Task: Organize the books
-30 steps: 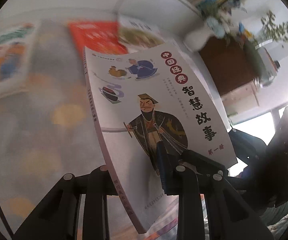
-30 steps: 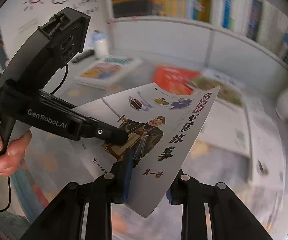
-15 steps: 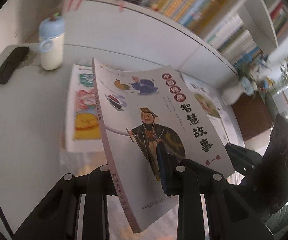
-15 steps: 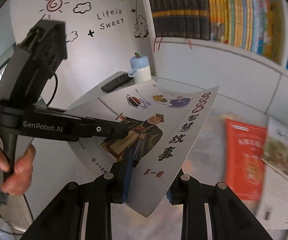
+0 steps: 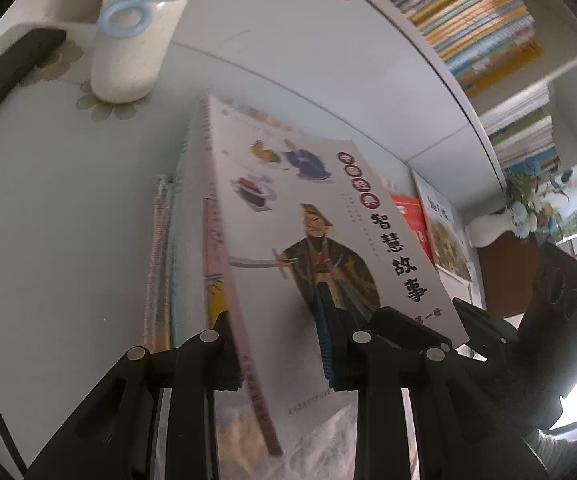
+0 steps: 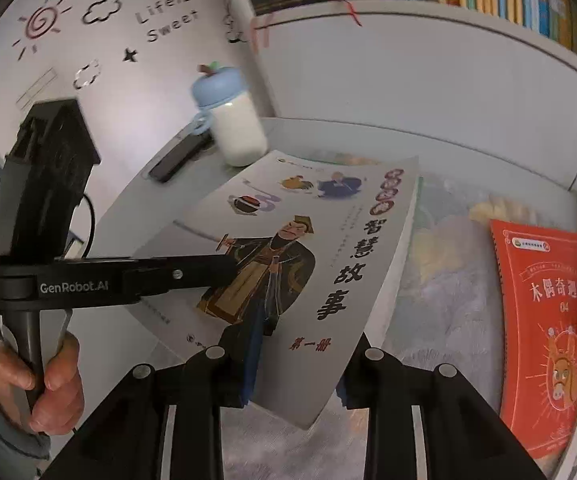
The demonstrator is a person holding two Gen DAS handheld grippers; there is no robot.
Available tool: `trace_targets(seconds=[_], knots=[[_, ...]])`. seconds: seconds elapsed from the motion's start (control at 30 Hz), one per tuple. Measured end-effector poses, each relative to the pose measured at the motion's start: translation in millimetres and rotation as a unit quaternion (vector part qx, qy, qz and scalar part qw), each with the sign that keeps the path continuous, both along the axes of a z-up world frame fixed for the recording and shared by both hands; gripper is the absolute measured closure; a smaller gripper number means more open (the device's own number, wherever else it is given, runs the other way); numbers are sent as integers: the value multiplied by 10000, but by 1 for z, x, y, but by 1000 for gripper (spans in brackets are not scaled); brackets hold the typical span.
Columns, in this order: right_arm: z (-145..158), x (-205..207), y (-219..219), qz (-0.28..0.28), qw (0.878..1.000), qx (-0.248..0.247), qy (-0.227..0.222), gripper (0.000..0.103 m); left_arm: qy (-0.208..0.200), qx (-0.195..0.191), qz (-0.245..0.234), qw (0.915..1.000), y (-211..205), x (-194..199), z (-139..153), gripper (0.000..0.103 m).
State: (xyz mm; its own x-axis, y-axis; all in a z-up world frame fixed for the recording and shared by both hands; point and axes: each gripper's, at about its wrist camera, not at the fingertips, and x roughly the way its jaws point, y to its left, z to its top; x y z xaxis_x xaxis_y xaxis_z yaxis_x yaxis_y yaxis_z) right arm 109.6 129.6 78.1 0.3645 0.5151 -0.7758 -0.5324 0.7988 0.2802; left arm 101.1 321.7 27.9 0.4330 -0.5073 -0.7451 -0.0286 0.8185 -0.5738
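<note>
Thin white paperback with a cartoon swordsman on its cover (image 6: 288,264), carried flat between both grippers just above a stack of books (image 5: 176,248) on the grey worktop (image 5: 56,216), beside the white bottle with a blue lid (image 5: 132,40). Left gripper (image 5: 276,344) clamped narrow on the spine edge; right gripper (image 6: 300,364) pinching the lower corner, jaws just eased slightly, cover between them. Best lowered level, spine aligned with the stack's edges, both grips released only once supported. Red book (image 6: 544,320) lying well apart.
</note>
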Motion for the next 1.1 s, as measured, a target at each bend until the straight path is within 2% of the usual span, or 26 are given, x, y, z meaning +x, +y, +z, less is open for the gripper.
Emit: trace_targets(seconds=[0.13,0.23,0.33,0.5,0.57,0.63,0.73,0.87,1.0,1.07,1.1], knots=[[-9,9,-2,-39,9998,-41,183,74,56,138,220,9996,17,-7,-3,76],[-14,10,1,2,9995,-139,274,74,44,54,373,9993,33,-16,-4,76],[-16,11,2,-6,9995,-93,298,73,117,324,517,9981,41,-20,-5,76],[-17,14,2,-8,9993,-26,370,72,108,205,513,9984,40,-24,-1,76],[-18,13,0,28,9990,-20,436,67,96,300,448,9985,34,-24,3,76],[-16,11,-1,25,9987,-146,488,47,72,446,369,9983,27,-25,8,76],[-13,1,-5,96,9979,-437,459,47,12,650,197,9977,14,-27,19,76],[-6,-23,-31,8,9982,-495,326,47,-59,823,-33,9966,-5,-35,33,76],[2,-55,-81,-342,9981,-447,265,47,-28,781,-293,9965,-36,-43,42,62],[3,-70,-108,-549,9970,-453,309,46,-38,787,-432,9960,-57,-46,47,43],[3,-76,-122,-667,9961,-473,344,46,-67,762,-516,9957,-70,-47,49,38]])
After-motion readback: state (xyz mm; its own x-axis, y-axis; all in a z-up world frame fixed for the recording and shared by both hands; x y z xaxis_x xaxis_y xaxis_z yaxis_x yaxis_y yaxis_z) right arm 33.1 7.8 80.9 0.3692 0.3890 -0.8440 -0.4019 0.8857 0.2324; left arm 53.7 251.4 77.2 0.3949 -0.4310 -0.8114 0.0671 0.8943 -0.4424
